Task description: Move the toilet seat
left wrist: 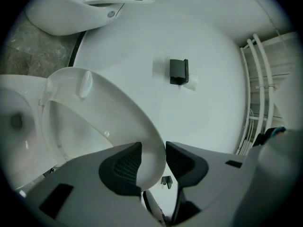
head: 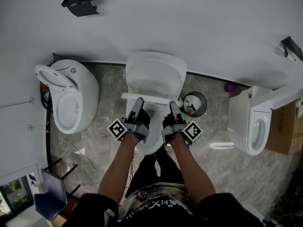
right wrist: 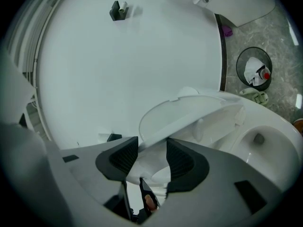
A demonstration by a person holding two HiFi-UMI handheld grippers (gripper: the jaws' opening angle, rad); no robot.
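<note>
Three toilets line the wall. There are two grippers, a left gripper and a right gripper. One waste bin stands on the floor.

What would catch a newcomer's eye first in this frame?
The left gripper and right gripper each clamp the white plastic toilet seat, lifted, at the head view's centre. The left white ceramic toilet and right white ceramic toilet flank it, with a round black waste bin just right of the seat.
</note>
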